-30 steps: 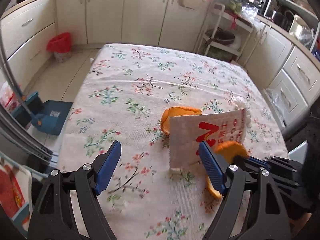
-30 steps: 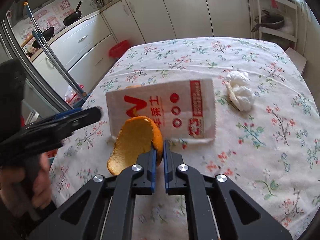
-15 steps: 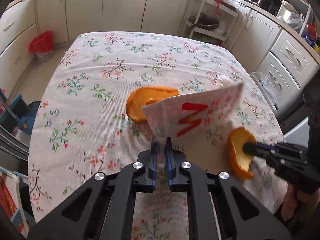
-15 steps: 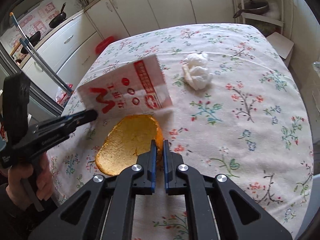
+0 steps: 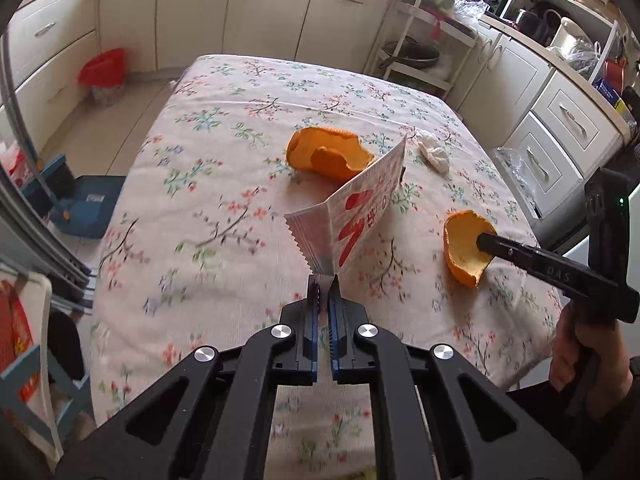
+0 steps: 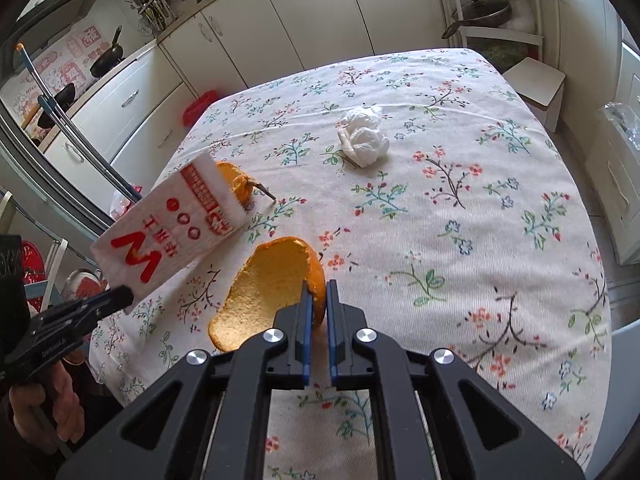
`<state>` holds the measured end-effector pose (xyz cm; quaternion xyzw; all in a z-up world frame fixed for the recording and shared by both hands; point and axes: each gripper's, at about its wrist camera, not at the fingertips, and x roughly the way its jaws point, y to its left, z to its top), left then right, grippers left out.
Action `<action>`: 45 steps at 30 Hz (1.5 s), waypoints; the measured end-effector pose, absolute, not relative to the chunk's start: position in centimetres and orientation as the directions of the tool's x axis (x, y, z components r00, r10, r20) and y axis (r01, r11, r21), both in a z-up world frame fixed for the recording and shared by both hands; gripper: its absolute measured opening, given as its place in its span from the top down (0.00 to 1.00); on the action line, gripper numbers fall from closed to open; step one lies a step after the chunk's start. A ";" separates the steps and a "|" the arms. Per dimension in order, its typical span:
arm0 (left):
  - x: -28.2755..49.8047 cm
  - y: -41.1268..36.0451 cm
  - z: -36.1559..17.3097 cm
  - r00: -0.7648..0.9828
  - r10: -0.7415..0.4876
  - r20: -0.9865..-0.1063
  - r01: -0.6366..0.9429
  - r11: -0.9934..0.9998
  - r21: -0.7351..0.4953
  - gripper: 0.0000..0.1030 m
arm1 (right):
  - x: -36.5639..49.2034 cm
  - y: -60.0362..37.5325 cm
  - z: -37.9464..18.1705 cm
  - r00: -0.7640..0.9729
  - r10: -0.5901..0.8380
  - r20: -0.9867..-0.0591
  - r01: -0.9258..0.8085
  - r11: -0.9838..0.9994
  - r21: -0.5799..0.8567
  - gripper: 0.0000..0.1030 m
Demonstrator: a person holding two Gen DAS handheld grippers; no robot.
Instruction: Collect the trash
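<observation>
My left gripper (image 5: 324, 286) is shut on the corner of a white paper bag with red print (image 5: 352, 216) and holds it tilted above the flowered tablecloth (image 5: 224, 168); the bag also shows in the right wrist view (image 6: 176, 228). My right gripper (image 6: 316, 292) is shut on an orange peel (image 6: 268, 292), held above the table; it also shows in the left wrist view (image 5: 464, 248). A second orange peel (image 5: 328, 154) lies on the cloth behind the bag. A crumpled white tissue (image 6: 364, 136) lies further back.
A red-lined waste bin (image 5: 104, 76) stands on the floor at the far left of the table. A blue dustpan (image 5: 86, 212) lies on the floor at the left. Cabinets and a metal rack (image 5: 416, 48) surround the table.
My left gripper closed on the bag's corner and lifted it, tilting it up. My right gripper, still holding the peel, drew away to the right of the bag.
</observation>
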<state>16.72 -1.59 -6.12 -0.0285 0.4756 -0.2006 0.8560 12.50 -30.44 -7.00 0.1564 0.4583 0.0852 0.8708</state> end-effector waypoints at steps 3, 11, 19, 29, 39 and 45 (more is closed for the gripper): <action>15.9 -1.7 -7.0 0.436 -0.358 -0.826 0.313 0.920 -0.234 0.92 | 12.0 -30.3 -7.2 0.568 0.306 -0.764 0.000 0.929 0.371 0.91; 14.8 -2.8 -6.9 0.518 -0.267 -0.812 0.307 0.945 -0.115 0.54 | 10.7 -29.9 -7.3 0.584 0.326 -0.744 -0.005 0.917 0.398 0.75; 15.6 -5.6 -6.0 0.587 -0.238 -0.774 0.369 0.929 -0.005 0.62 | 11.8 -30.5 -8.0 0.587 0.360 -0.725 0.025 0.887 0.460 0.78; 15.1 -6.7 -6.0 0.529 -0.288 -0.798 0.406 0.912 -0.060 1.00 | 11.2 -30.6 -7.0 0.609 0.367 -0.703 0.000 0.887 0.463 0.93; 13.8 -4.9 -5.6 0.527 -0.291 -0.799 0.381 0.921 -0.084 1.00 | 10.0 -30.9 -6.4 0.625 0.364 -0.691 0.001 0.884 0.467 0.94; 14.4 -5.3 -5.7 0.512 -0.317 -0.798 0.403 0.909 -0.103 0.89 | 9.7 -31.2 -5.6 0.642 0.368 -0.672 -0.004 0.879 0.477 0.94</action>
